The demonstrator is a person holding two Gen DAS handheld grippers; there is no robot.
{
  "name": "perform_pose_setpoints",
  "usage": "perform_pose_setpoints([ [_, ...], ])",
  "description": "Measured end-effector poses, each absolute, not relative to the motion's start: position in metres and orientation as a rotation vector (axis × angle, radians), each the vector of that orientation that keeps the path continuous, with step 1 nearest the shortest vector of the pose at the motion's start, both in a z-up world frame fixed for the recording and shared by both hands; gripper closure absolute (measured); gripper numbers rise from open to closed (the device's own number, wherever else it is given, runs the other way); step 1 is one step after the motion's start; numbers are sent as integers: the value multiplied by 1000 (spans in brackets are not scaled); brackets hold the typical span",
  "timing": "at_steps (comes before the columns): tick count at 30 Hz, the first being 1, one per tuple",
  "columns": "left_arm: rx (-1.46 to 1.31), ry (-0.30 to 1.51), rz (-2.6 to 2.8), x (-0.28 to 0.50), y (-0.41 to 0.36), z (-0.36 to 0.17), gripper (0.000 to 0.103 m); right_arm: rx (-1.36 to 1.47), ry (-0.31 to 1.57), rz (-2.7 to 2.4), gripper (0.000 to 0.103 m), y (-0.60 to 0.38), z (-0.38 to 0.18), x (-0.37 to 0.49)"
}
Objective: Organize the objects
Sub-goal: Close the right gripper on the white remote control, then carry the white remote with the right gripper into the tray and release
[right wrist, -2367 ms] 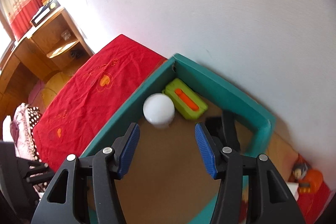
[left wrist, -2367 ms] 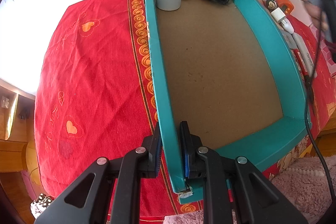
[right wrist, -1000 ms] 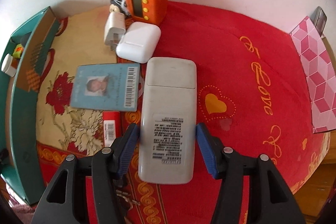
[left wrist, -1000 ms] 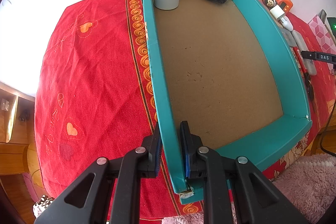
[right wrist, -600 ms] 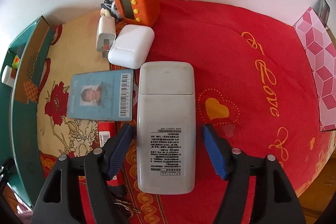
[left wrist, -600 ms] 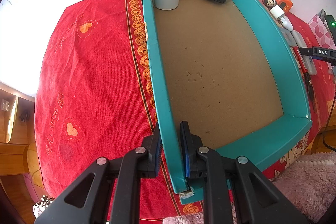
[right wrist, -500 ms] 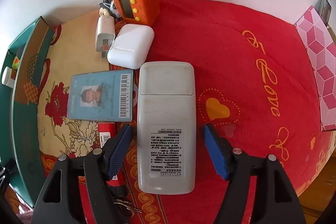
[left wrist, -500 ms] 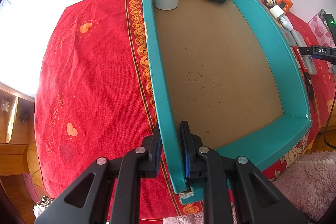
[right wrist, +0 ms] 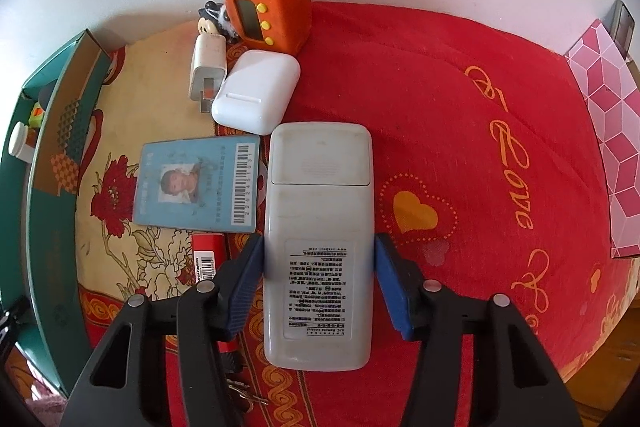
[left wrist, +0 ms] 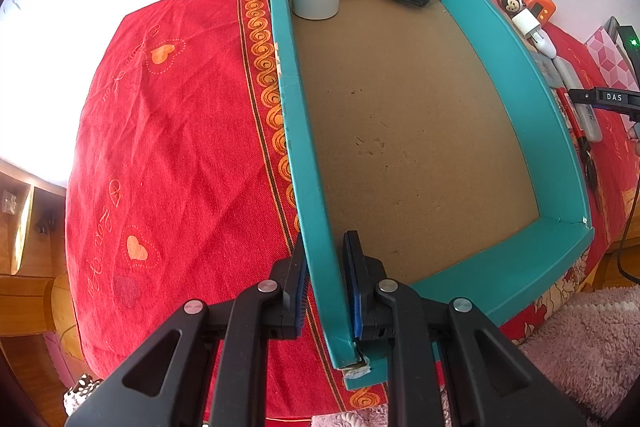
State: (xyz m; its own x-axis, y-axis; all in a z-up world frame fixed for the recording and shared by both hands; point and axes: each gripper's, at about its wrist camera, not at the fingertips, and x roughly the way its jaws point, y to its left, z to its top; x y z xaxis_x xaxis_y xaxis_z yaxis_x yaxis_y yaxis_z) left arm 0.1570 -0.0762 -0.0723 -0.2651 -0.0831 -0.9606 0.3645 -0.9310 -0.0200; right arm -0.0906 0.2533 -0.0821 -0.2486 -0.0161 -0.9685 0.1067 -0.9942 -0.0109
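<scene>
While the left gripper (left wrist: 325,281) is clamped on the near left wall of the teal box (left wrist: 516,39), the right gripper (right wrist: 319,273) straddles the grey remote (right wrist: 319,227). Remote lies face down on the red cloth (right wrist: 460,115), long axis running straight out along the fingers. Blue pads (right wrist: 387,277) sit at its two long sides, touching or nearly so; firm grip cannot be told. Box lies to the left, so the right one carries. ID card (right wrist: 196,185) just beside.
</scene>
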Motion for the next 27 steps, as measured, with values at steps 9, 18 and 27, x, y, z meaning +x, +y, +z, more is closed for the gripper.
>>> perform_pose_setpoints([
  [9, 1698, 349, -2264, 164, -81, -72, 87, 1904, 125, -2395, 45, 250, -80, -95],
  [18, 1704, 344, -2247, 170, -83, -73, 88, 1875, 39, -2414, 47, 256, -76, -90],
  [27, 1712, 338, -2241, 176, -79, -71, 88, 1822, -87, -2433, 48, 262, -54, -82],
])
